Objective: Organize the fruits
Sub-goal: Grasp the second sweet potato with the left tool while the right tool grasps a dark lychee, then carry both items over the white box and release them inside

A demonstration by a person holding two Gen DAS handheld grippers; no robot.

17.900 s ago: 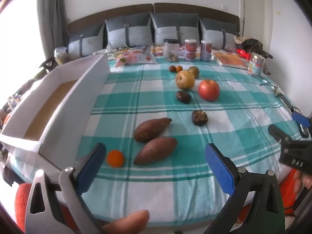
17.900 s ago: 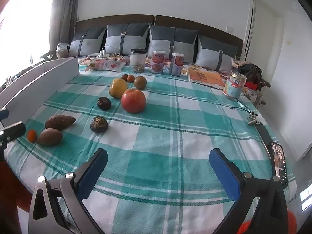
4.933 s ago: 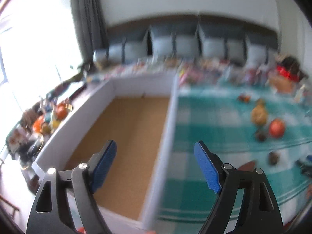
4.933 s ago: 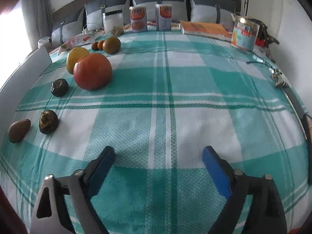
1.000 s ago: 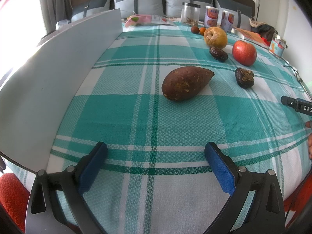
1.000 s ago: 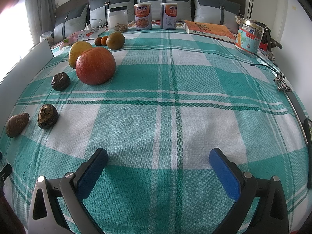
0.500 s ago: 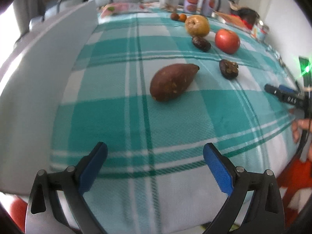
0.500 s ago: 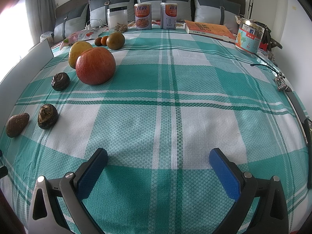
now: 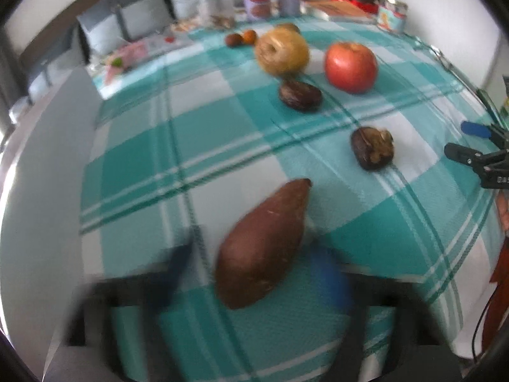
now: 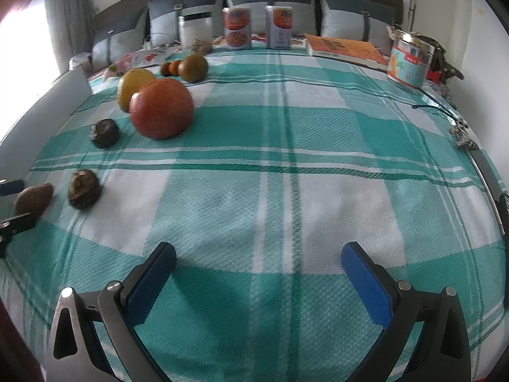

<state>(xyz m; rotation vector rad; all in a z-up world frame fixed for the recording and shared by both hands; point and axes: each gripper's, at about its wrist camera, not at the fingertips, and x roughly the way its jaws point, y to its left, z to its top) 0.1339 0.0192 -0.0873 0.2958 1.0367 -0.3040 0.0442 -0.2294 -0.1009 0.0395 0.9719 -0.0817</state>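
1. Sweet potato (image 9: 261,248): lies on the checked cloth (image 9: 143,165) in the lower middle of the left wrist view. Its long axis runs diagonally, pointed tip toward the upper right, blunt end toward the lower left.
2. Left claw (image 9: 257,273): its jaws have just been closing, with the sweet potato between them. The blue pads (image 9: 331,280) are blurred; they stand just beside the blunt end, and whether they press on it cannot be told.
3. In the right wrist view the sweet potato (image 10: 33,199) sits at the left edge, flanked by two dark finger ends.
4. Right claw (image 10: 259,264): jaws wide apart over bare cloth at the bottom of its view, holding and touching nothing.
5. Other fruit: a dark wrinkled fruit (image 9: 372,148) right of centre, a second dark fruit (image 9: 300,95) above it, an apple (image 9: 350,67) and a yellow pear (image 9: 282,51) in the upper middle.
6. White box wall (image 9: 41,191): fills the left edge.
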